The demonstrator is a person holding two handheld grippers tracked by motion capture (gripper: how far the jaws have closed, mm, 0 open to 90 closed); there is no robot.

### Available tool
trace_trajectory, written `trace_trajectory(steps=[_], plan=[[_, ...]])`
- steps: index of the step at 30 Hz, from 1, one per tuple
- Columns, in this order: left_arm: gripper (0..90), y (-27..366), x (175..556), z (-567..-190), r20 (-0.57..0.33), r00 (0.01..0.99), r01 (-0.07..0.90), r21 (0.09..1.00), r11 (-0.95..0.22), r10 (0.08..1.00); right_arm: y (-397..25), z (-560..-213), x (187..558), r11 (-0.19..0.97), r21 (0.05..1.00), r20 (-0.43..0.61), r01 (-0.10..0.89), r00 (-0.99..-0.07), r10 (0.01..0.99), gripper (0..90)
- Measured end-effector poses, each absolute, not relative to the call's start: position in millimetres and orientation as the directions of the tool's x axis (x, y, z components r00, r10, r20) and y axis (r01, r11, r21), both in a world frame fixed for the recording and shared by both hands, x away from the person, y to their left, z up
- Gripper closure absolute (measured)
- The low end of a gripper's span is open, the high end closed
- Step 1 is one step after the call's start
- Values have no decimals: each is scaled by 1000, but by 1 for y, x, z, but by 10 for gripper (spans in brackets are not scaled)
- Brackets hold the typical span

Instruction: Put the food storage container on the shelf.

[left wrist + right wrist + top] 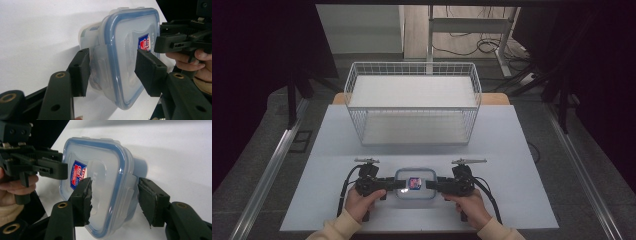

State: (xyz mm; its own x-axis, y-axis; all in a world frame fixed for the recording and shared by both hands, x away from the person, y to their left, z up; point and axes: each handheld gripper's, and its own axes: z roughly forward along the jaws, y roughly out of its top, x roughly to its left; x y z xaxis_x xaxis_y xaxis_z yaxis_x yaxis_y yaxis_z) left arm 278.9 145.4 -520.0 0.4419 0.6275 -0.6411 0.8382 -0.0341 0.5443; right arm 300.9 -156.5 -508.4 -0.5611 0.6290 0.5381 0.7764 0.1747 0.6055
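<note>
Straddling opposite side latches of a clear plastic box (414,184) on the tabletop (512,165), both grippers' fingers (80,71) look parted, ungripped; light, stiff, slippery, best held there.

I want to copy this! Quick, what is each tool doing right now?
Left tool: open, jaws straddling the left side clip of the lidded plastic container.
Right tool: open, jaws straddling the container's right side clip.
</note>
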Motion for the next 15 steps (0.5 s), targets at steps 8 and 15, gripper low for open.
trace_trajectory(steps=[8, 15], plan=[[474, 144, 277, -518, -630, 444, 834, 551, -36, 637, -156, -508, 298, 169, 617, 530, 769, -565, 632, 469], [473, 142, 277, -514, -608, 452, 822, 569, -40, 653, -155, -505, 297, 177, 638, 503, 749, -580, 641, 470]])
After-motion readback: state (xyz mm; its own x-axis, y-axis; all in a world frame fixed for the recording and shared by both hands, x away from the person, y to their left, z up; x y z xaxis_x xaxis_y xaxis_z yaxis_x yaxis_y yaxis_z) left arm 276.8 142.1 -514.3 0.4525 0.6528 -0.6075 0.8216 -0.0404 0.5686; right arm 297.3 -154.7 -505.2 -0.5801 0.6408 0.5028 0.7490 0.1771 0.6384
